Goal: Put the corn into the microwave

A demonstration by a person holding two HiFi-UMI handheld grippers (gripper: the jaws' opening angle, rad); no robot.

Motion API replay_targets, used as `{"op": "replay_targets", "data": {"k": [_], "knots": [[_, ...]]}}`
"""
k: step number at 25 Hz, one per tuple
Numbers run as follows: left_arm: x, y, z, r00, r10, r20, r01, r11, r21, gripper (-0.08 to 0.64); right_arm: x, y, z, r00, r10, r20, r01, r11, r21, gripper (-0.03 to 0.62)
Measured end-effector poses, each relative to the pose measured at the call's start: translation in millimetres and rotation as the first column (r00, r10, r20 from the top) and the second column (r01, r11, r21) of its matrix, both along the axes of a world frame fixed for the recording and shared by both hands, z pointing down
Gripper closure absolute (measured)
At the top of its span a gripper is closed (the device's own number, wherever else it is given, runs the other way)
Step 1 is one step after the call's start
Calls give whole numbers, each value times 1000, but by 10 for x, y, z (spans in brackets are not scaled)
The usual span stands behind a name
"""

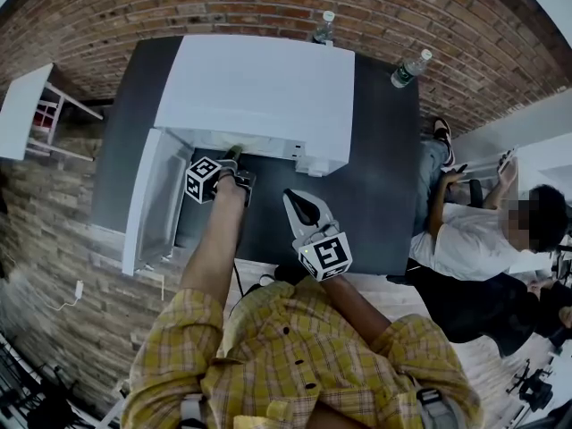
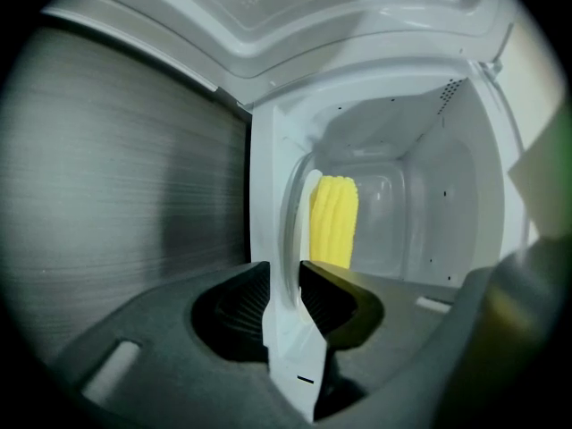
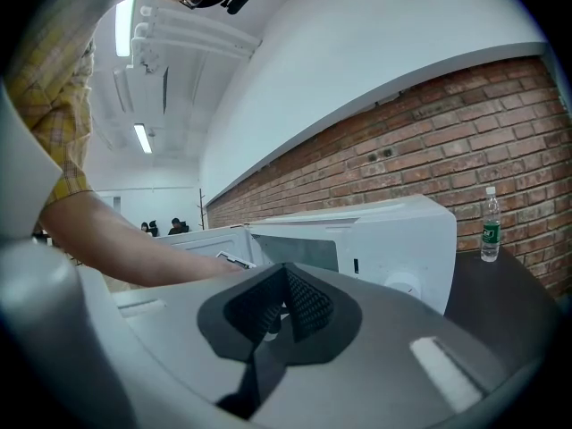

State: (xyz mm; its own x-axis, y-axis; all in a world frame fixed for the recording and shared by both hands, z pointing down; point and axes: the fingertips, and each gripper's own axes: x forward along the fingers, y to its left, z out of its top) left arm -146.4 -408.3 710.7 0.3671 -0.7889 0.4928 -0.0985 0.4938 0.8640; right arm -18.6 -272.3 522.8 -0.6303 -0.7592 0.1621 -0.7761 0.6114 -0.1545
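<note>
Progress looks nearly complete. Nearest you, your right hand-held gripper [image 1: 301, 206] hangs over the counter [image 1: 380, 195] just in front of the microwave [image 1: 259, 88], with its jaws together on nothing. Further in, your left hand-held gripper [image 2: 284, 273] sits at the microwave's mouth with its jaws apart. Only the white edge [image 2: 268, 239] of the opening shows in the gap, and nothing is pinched. Beyond it the corn [image 2: 333, 220] rests inside the microwave, toward the left of the cavity and clear of the pads. The placing seems done. I judge you still have to draw that arm out of the microwave, and perhaps close the open door [image 1: 150, 195].
</note>
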Motion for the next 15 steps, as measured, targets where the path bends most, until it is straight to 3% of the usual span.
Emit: {"op": "replay_targets", "data": {"k": [15], "knots": [[-47, 86, -157, 998, -20, -61, 23, 998, 56, 420, -11, 70, -49, 1000, 10, -6, -10, 1000, 12, 596]]}}
